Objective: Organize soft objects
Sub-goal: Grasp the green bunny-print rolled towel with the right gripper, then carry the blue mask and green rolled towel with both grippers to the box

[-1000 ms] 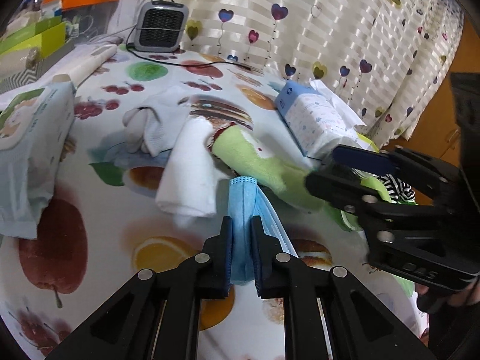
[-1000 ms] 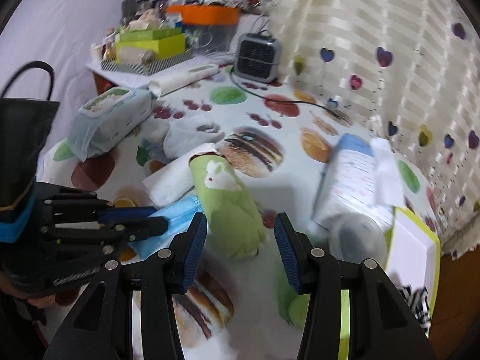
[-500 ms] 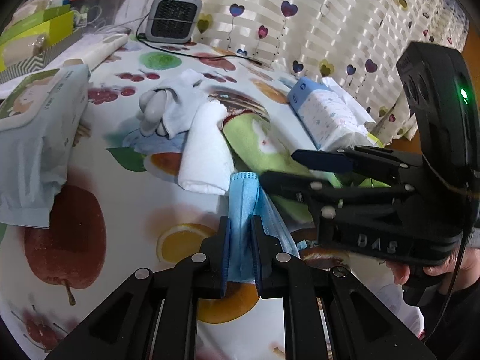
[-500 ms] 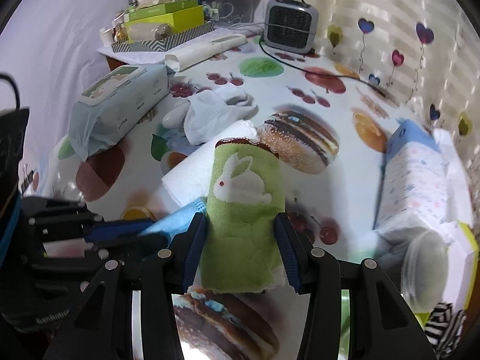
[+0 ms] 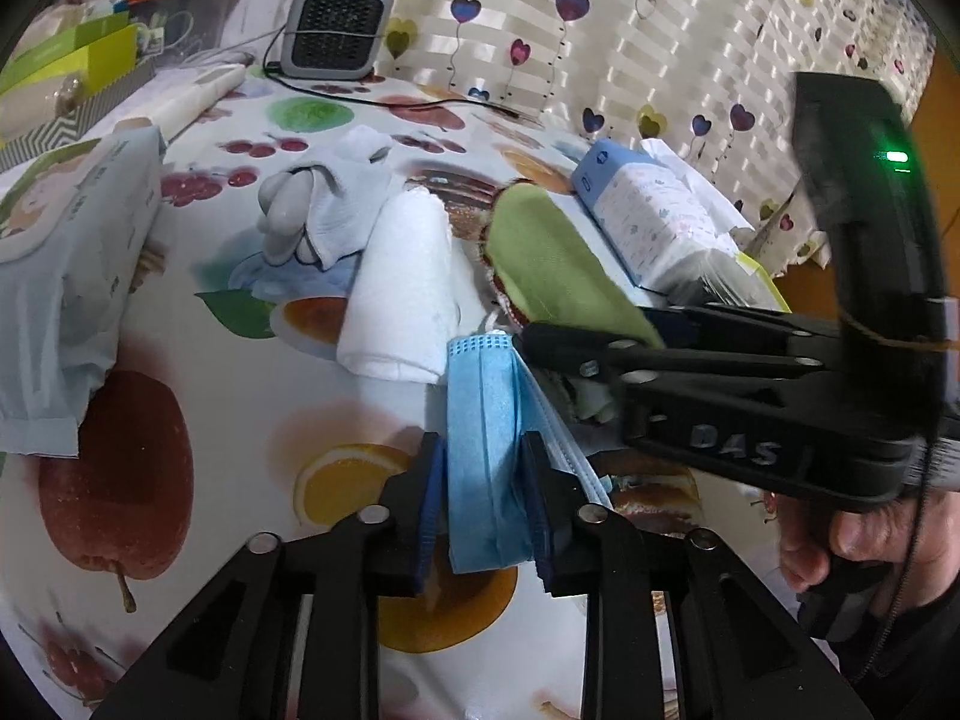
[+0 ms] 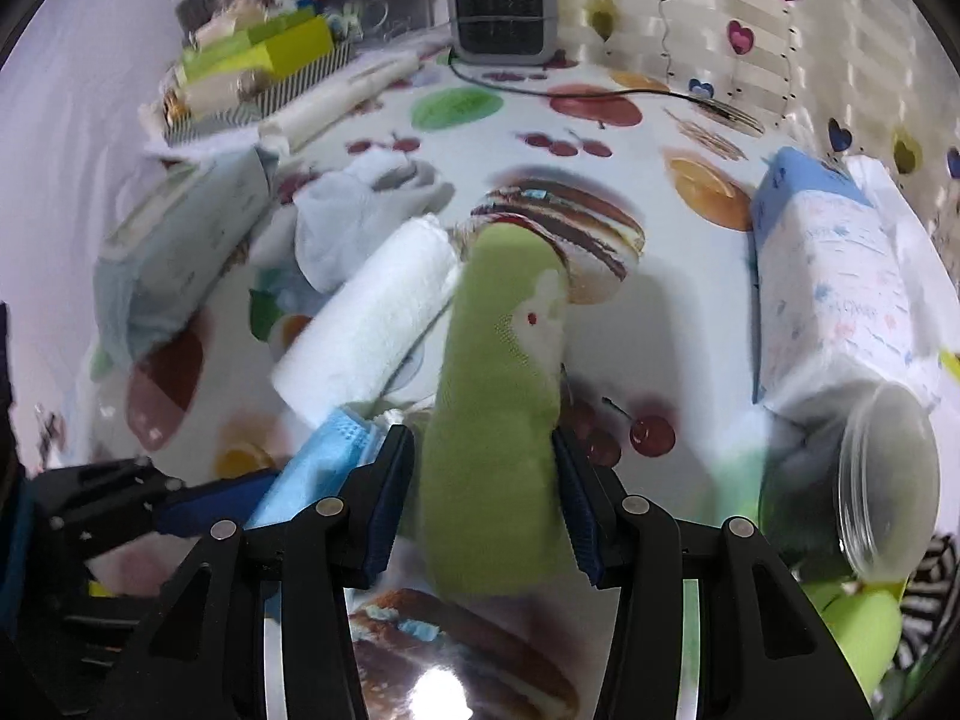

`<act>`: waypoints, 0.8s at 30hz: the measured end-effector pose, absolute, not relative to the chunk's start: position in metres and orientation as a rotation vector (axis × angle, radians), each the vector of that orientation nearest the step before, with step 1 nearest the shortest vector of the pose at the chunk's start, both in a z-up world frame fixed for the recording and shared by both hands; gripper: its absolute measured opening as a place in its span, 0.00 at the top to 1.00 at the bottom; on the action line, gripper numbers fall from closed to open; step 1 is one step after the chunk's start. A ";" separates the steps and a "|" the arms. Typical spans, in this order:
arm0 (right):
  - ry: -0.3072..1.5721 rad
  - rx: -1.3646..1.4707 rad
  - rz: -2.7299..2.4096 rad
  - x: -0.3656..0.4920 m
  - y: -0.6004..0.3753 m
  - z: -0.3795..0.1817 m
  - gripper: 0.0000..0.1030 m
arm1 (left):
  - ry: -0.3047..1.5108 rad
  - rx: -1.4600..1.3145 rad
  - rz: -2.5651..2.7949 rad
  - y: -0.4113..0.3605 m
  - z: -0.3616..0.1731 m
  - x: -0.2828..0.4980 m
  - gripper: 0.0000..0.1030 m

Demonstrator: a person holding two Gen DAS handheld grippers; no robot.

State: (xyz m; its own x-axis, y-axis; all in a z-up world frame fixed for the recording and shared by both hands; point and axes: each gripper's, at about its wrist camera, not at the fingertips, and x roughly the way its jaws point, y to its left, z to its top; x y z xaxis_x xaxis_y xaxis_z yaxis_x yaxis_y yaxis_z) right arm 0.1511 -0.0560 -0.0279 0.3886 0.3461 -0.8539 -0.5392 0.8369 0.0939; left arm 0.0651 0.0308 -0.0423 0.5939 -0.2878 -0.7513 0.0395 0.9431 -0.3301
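Note:
My left gripper (image 5: 485, 468) is shut on a folded blue face mask (image 5: 487, 432), held low over the fruit-print tablecloth (image 5: 198, 396). My right gripper (image 6: 485, 468) is shut on a rolled green rabbit towel (image 6: 498, 396), whose far end tilts up off the table. In the left wrist view the right gripper (image 5: 540, 336) reaches in from the right with the green towel (image 5: 546, 264). A rolled white towel (image 5: 402, 276) and pale blue socks (image 5: 336, 210) lie just beyond. In the right wrist view the mask (image 6: 318, 468) sits at the lower left, beside the white towel (image 6: 372, 342).
A wet-wipes pack (image 5: 54, 276) lies at the left. A tissue pack (image 5: 648, 222) and a clear jar (image 6: 882, 480) are at the right. A small grey heater (image 5: 333, 30) with its cord, boxes (image 5: 66, 66) and a heart-print curtain (image 5: 660, 30) stand at the back.
My right gripper has closed around the green towel and lifted its far end off the table. My left gripper keeps hold of the blue mask and has moved slightly forward.

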 end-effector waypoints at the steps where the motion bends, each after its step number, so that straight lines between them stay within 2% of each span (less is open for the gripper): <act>1: 1.015 -0.208 0.571 0.148 -0.057 -0.025 0.64 | 0.919 -0.295 -0.195 0.031 -0.042 0.065 0.83; 7: 0.956 -0.180 0.564 0.137 -0.066 -0.011 0.75 | 0.907 -0.297 -0.197 0.031 -0.039 0.062 0.87; 24: 0.794 -0.051 0.529 0.082 -0.118 0.040 0.76 | 0.780 -0.243 -0.207 0.011 0.011 0.038 0.88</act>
